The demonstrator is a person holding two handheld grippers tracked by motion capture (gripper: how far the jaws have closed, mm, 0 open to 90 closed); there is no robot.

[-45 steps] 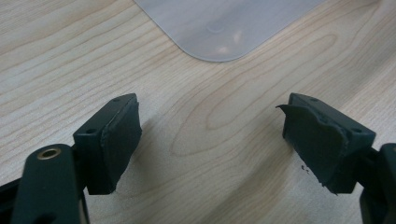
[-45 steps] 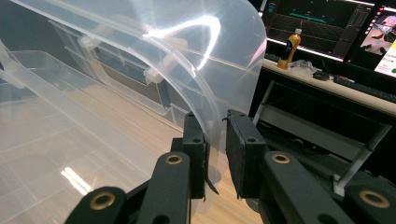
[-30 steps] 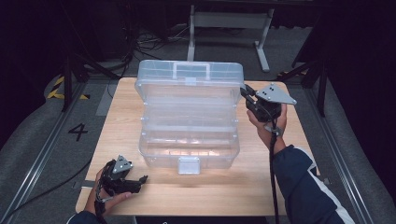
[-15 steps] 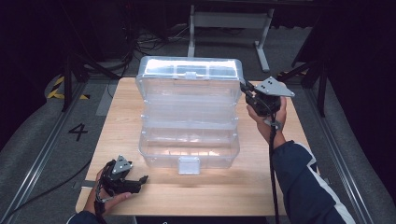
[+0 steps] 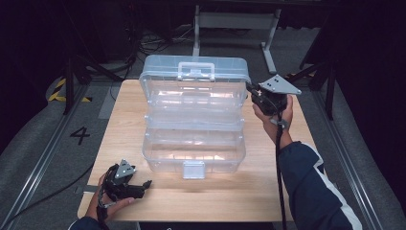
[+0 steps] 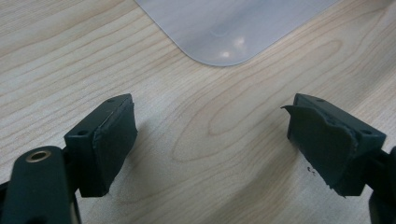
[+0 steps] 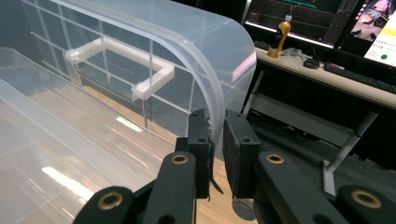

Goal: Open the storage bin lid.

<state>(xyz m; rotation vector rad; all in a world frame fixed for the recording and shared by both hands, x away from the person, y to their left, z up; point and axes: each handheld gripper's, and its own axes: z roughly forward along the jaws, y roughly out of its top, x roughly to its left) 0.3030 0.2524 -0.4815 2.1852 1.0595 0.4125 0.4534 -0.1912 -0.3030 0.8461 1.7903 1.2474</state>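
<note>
Here the right gripper (image 5: pixel 252 90) pinched the clear box's lid (image 7: pixel 205 60) rim at 3 o'clock; the left gripper (image 5: pixel 143 184) lay spread at 7 — better to swing the lid slowly, steadying the box (image 5: pixel 194 153).

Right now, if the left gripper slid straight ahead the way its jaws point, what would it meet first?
Probably the clear plastic box: the left gripper lies open, low over the wooden table, and the box's rounded bottom corner sits ahead past bare wood. Depth is hard to judge.
</note>
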